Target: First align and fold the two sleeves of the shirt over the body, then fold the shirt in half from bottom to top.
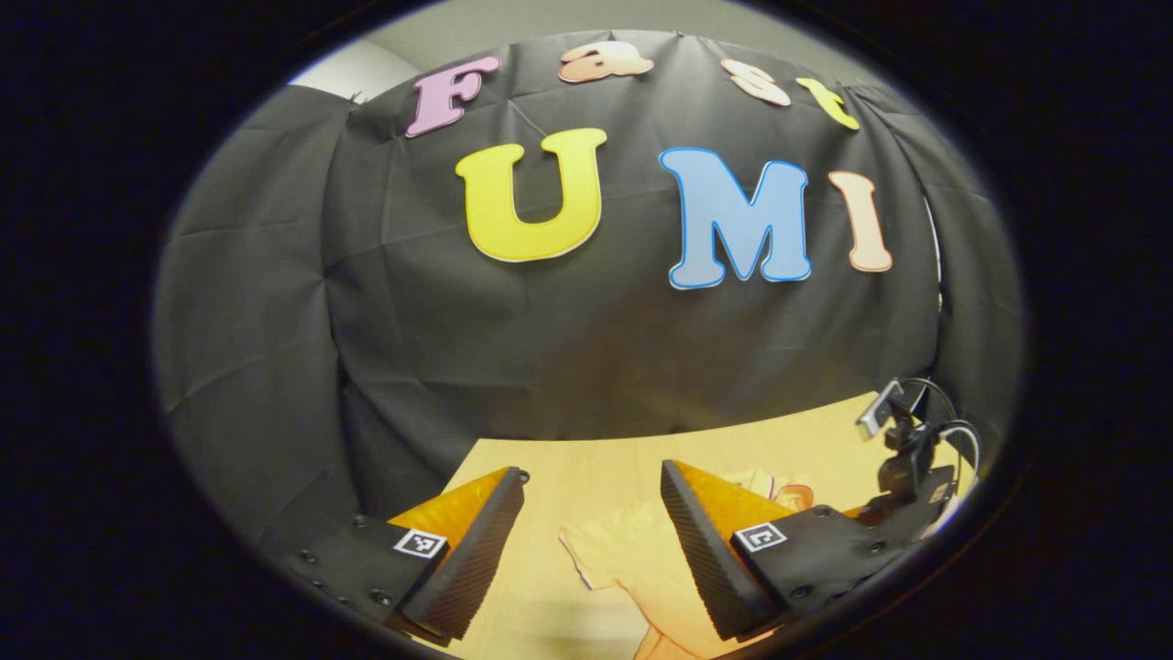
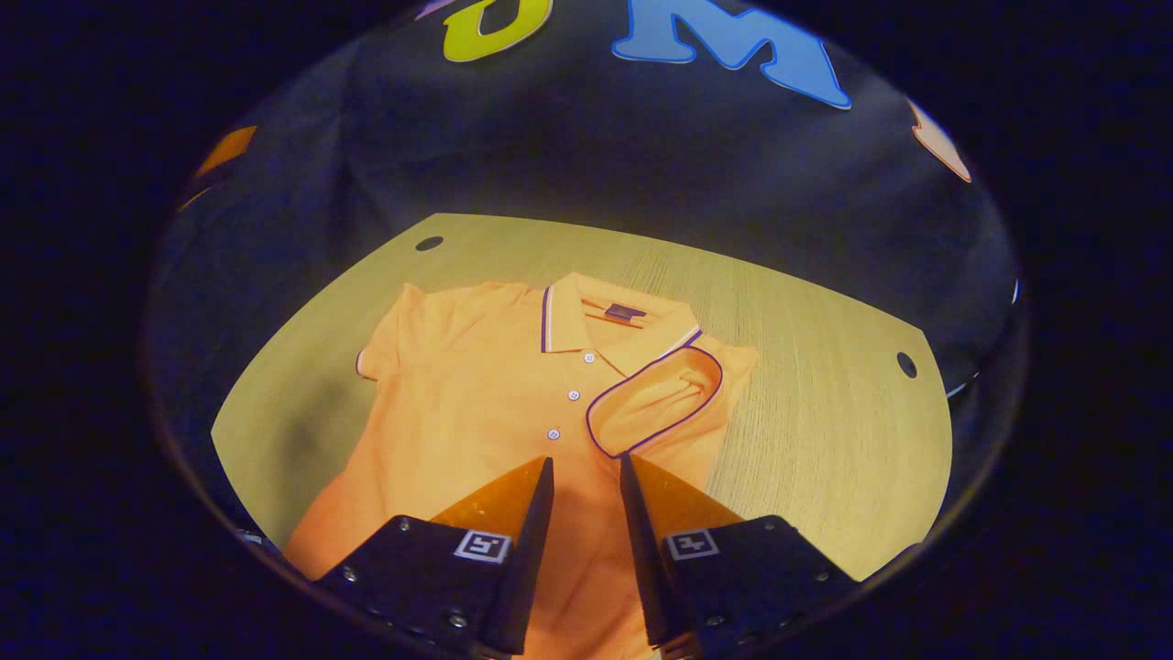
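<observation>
- Right gripper view: right gripper hovers over the orange shirt, fingers slightly apart, grasping nothing; one sleeve lies folded over the body.
- Left gripper spread wide above the table.

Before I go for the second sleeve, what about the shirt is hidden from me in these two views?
- Shirt hem: in the right gripper view, the right gripper and the lower edge cover it.
- Shirt body in the left gripper view: mostly cut off by the bottom edge and the left gripper.
- Collar label: too small to read.
- Folded sleeve: what lies underneath it is covered.
</observation>
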